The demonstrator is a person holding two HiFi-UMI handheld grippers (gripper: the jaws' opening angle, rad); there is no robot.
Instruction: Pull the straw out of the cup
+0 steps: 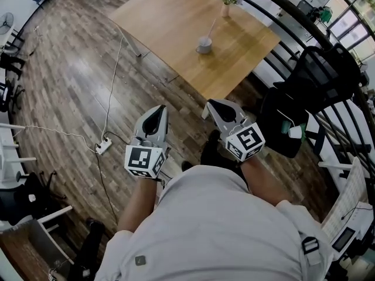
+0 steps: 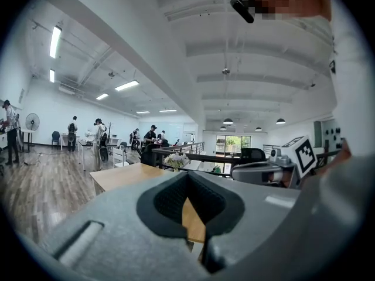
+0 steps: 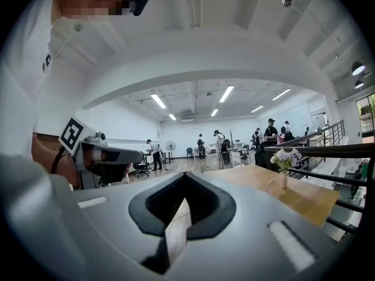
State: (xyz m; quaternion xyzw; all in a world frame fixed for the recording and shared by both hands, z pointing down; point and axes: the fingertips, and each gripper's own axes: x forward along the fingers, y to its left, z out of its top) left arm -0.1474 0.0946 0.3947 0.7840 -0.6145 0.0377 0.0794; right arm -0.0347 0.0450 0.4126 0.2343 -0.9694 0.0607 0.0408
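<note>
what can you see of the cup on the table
The cup is small, round and pale, whitish grey. It stands upright on the bare wooden table, toward the far side in the head view. Its top is open and a light straw leans out of it toward the upper right. A vase of flowers stands beyond it, apart from it. Only the table and the straw touch it. It is too small in the picture to tell its material or what it contains.
</note>
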